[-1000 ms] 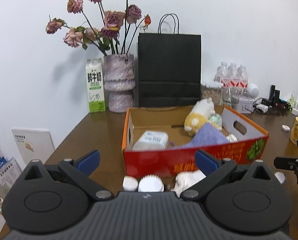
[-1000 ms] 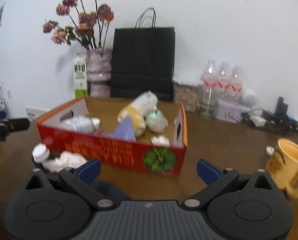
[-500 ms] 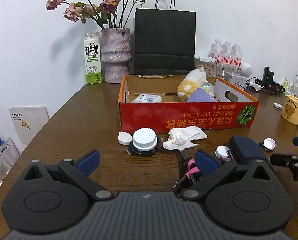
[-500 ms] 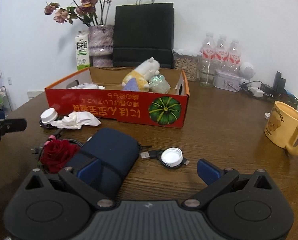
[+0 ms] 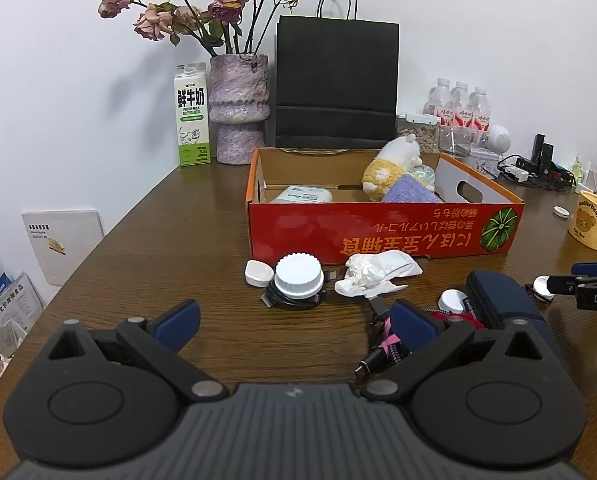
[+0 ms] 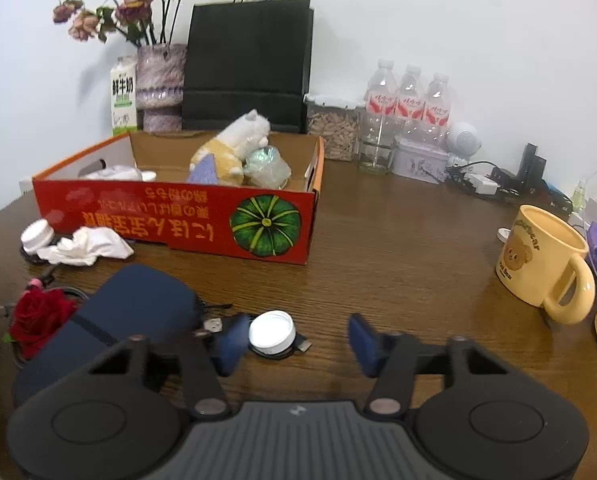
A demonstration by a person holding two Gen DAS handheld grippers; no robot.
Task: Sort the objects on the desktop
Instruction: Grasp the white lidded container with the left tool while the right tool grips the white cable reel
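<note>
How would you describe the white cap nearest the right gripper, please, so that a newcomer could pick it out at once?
Start at the red cardboard box with the green pumpkin picture, then come toward the camera past the dark blue pouch. Just right of that pouch, the small white cap lies open side up on a black cable, beside the right gripper. Unlike the ribbed white lid by the crumpled tissue, it shows its hollow inside.

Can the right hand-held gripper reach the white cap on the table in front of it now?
Probably yes. The right hand-held gripper is open, and the white cap lies just inside its left finger. Only the thin black cable under the cap might be caught too.
</note>
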